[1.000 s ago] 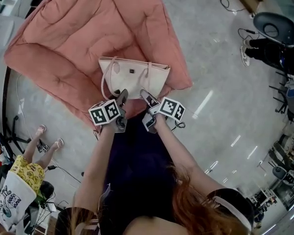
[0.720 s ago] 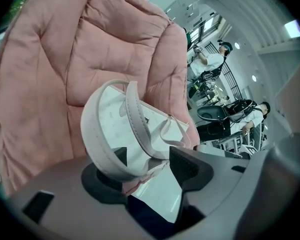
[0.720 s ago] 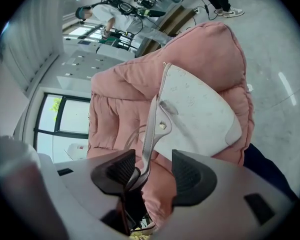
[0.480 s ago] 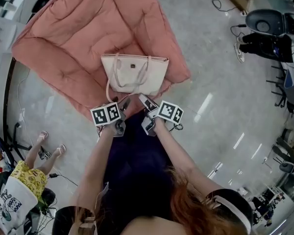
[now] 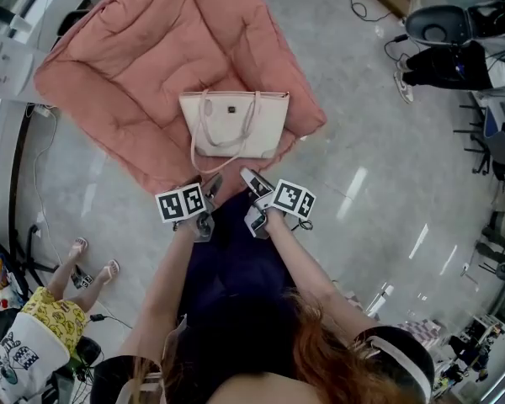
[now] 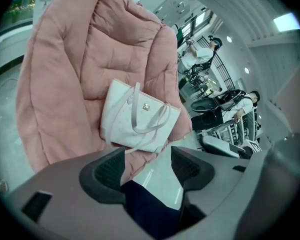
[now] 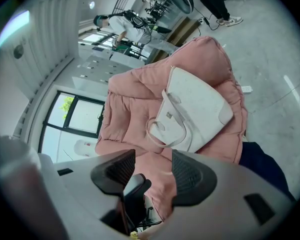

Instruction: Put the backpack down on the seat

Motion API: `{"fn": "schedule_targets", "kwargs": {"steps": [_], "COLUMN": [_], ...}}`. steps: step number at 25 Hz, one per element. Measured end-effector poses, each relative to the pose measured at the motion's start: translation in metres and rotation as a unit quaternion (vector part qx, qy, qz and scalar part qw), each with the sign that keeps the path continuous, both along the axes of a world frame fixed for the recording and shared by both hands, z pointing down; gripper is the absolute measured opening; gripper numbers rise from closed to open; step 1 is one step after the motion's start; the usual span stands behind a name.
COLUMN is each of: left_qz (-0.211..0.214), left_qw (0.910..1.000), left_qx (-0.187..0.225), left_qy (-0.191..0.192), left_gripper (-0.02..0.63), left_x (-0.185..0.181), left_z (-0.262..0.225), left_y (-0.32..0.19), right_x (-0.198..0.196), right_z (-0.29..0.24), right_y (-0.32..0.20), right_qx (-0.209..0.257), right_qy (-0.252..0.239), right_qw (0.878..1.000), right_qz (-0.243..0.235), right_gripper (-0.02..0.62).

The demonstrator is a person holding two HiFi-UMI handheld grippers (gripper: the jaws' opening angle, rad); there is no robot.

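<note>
The backpack (image 5: 236,124) (in shape a cream tote with two loop handles (image 5: 209,137)) is laid flat on the seat (image 5: 143,57), a broad pink quilted cushion spread over the grey floor (image 5: 379,167). It is set near the cushion's front corner, with its opening turned toward the person. One handle is draped past the bag's edge onto the pink fabric.

The left gripper (image 5: 210,185) is held just short of the cushion's edge, above the person's dark trousers (image 5: 236,259). In the left gripper view its jaws are seen spread wide with nothing between the pads (image 6: 110,169). Only the floor, the trousers and the cushion's rim are framed in the gap, and the backpack (image 6: 137,116) lies well beyond the tips.

The right gripper (image 5: 254,181) is held beside it, apart from the bag. Its jaws are likewise parted and nothing is gripped. In the right gripper view the backpack (image 7: 195,106) is seen past them on the seat (image 7: 135,99). A dark part low in the gap is probably the other gripper, though the view is too close to be sure.

A bystander in a yellow shirt (image 5: 46,301) is seen at the lower left, and an office chair (image 5: 442,28) at the upper right.
</note>
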State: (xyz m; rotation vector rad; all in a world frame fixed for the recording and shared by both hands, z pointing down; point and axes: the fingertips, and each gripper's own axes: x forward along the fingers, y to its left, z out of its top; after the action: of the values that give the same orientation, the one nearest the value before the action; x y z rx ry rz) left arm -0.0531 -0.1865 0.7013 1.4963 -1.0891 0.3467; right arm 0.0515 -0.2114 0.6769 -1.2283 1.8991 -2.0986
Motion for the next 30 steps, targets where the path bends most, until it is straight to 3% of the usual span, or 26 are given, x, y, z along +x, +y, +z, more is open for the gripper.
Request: {"fn": "schedule_targets", "kwargs": {"steps": [5,8,14,20,24,30], "left_qz": [0.031,0.065,0.137,0.149,0.151,0.165], "left_qw": [0.999,0.9952,0.9758,0.9598,0.9393,0.8948], "left_qx": [0.032,0.073,0.165,0.234,0.306,0.413], "left_qy": [0.002,-0.005,-0.042,-0.038,-0.039,-0.038], "left_gripper": [0.278,0.278,0.278,0.278,0.278,0.276], "left_x": [-0.005,-0.002,-0.001,0.002,0.004,0.014], "left_z": [-0.016,-0.032,-0.073,-0.113,-0.16,-0.238], "left_y": [0.02,0.028,0.032,0.03,0.016,0.003], "right_x": [-0.007,-0.008,-0.013,-0.012,-0.005,0.004], "right_z": [-0.01,-0.023,-0.056,-0.107,-0.159,-0.232], "right_y": [0.021,0.028,0.041,0.048,0.041,0.031], "right_qx": [0.026,0.062,0.14,0.206,0.277,0.374], "right_qy": [0.018,0.041,0.076,0.056,0.079,0.13], "right_qw": [1.0,0.997,0.987,0.976,0.957,0.917], "right_qz": [-0.003,0.001,0.008,0.035,0.043,0.056], "right_gripper": [0.221,0.221,0.221,0.221,0.221,0.219]}}
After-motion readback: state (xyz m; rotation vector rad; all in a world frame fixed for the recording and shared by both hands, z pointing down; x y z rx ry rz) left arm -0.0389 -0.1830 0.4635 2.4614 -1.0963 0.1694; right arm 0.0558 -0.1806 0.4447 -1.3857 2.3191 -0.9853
